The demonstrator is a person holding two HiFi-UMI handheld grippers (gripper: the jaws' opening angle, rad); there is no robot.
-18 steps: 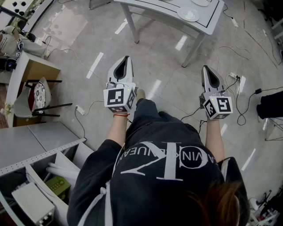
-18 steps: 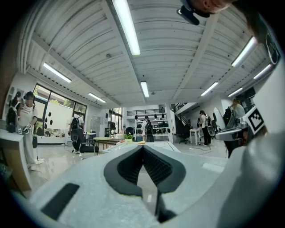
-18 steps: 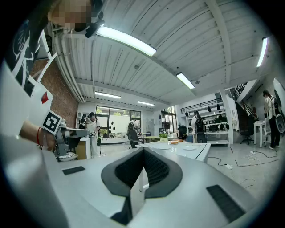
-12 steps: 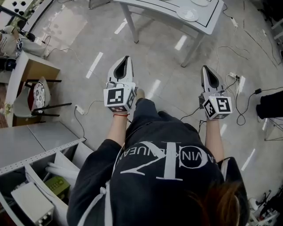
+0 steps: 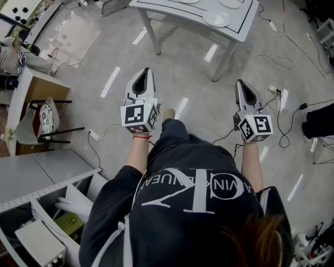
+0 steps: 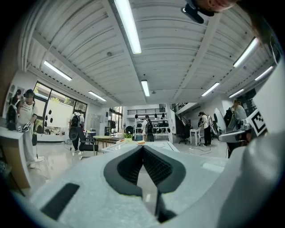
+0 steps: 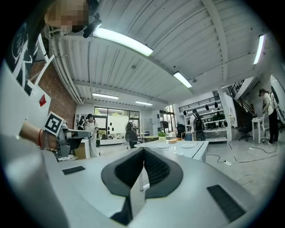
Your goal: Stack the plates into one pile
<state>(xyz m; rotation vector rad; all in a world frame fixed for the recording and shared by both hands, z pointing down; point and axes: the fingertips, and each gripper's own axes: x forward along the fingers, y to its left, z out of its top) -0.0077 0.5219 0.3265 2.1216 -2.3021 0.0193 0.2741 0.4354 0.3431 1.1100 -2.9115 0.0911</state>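
Jaws pressed together, empty — left gripper [image 5: 147,73], right gripper [image 5: 240,83], table [image 5: 177,10] with plates [image 5: 215,19] ahead

White print sits on the person's dark shirt [image 5: 177,208], well behind the jaws of the left gripper [image 5: 148,71] and right gripper [image 5: 239,82]. It shows a large "CK" crossed by smaller letters; only "JEAN" and "VIN K" are legible.

you're in a big open lab or workshop hall: long tube lights [image 6: 127,24] on a ribbed ceiling, a glossy stone floor [image 5: 182,68] strewn with cables [image 5: 283,122], a white work table [image 5: 229,32], racks of gear [image 7: 213,122] at the far wall, and other people [image 6: 27,124] standing about.
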